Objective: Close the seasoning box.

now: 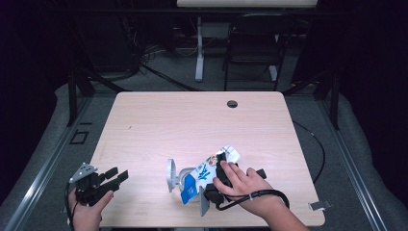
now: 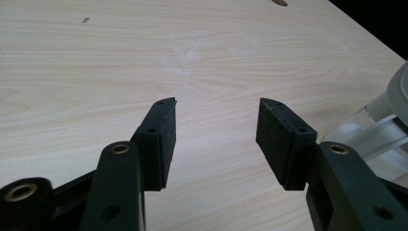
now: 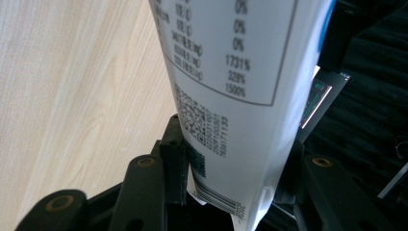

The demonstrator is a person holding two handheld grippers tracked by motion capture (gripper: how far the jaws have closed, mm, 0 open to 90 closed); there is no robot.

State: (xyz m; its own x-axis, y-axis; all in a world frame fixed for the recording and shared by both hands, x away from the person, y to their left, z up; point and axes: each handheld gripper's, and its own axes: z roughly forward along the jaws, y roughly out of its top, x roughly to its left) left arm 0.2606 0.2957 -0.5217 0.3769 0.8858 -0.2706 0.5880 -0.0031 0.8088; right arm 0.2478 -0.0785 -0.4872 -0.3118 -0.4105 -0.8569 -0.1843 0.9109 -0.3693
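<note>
A white and blue carton [image 1: 208,172] is tilted over the front middle of the table, its printed white side [image 3: 240,72] close up in the right gripper view. My right gripper [image 1: 219,169] [image 3: 231,159] is shut on it, with a pad pressed to each side and a hand over the top. Just left of the carton lies a clear container with a grey round lid [image 1: 172,176], whose edge [image 2: 389,110] appears at the right of the left gripper view. My left gripper [image 1: 118,176] [image 2: 216,125] stands open over bare wood near the front left corner, with nothing between its fingers.
The light wooden table [image 1: 192,125] has a cable hole [image 1: 232,104] near its far edge. A small grey clip [image 1: 320,204] sits at the front right corner. A black chair [image 1: 252,43] and a desk leg [image 1: 199,48] stand beyond the table.
</note>
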